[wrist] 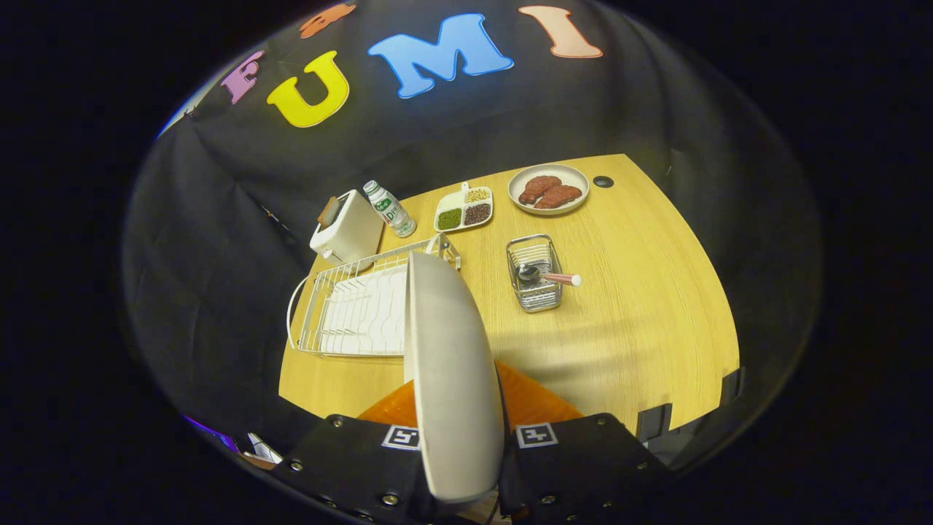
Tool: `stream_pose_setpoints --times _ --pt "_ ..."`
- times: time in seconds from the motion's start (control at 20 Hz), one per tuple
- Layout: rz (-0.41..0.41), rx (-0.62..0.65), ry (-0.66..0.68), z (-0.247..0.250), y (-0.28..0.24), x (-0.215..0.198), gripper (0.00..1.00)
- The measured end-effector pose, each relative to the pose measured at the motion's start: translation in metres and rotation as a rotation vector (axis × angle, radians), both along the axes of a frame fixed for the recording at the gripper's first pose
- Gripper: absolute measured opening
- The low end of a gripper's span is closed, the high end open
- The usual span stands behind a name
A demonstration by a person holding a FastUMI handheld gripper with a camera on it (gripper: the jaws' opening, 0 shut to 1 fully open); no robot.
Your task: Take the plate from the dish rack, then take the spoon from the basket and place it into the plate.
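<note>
Taking the rack (350,310) as the landmark: it stood on the table (641,328) with no plate in its slots, a toaster (348,227) and a bottle (389,209) just behind it. The plate (450,372) was held on edge, upright, between the gripper's (458,456) fingers, both pressing on it, and it hung over the rack's right end, above the table. Right of the rack stood the basket (536,273), the spoon (548,275) lying across it, handle pointing away from the rack. Behind were a divided tray (464,208) and a dish of meat (548,189). The first step looked done; the plate had yet to be set down, and the spoon was untouched.
</note>
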State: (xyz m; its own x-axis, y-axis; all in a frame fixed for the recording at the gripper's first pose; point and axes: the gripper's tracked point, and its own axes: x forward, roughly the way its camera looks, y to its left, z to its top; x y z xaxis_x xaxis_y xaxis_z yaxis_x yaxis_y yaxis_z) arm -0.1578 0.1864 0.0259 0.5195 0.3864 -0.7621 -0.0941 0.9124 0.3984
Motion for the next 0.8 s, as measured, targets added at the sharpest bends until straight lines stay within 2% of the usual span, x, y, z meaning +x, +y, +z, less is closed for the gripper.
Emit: stream_pose_setpoints --times 0.35,0.6,0.8 --pt "-0.102 0.094 0.146 -0.086 -0.005 -0.022 0.31" --pt "-0.111 0.149 0.199 -0.129 0.004 -0.024 0.31" --pt "-0.059 0.190 0.207 -0.150 0.018 -0.024 0.31"
